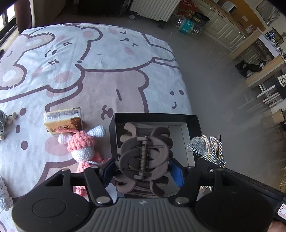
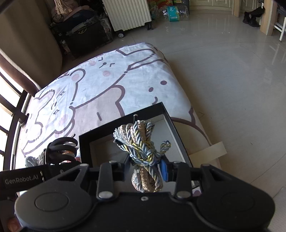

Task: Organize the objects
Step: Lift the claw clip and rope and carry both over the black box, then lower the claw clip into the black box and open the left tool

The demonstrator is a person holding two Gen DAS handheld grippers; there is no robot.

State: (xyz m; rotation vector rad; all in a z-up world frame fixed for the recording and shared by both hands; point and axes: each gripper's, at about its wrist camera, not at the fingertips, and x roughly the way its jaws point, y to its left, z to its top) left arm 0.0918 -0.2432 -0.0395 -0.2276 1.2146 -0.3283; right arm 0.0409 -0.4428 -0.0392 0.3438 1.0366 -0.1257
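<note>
Left gripper (image 1: pixel 143 167) clenched on brown hair claw (image 1: pixel 143 157), right gripper (image 2: pixel 146 166) clamping braided tassel cord (image 2: pixel 141 144), both poised above open black box (image 1: pixel 192 141), apparently for dropping in

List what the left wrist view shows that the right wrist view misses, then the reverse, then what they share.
Only the left wrist view: the pink crochet doll, the tissue pack and the left tongs shut on the brown hair claw.

Only the right wrist view: the right tongs shut on the braided cord, seen close, plus the window bars.

Both: the black box under both held items, the cartoon blanket and the white radiator.
</note>
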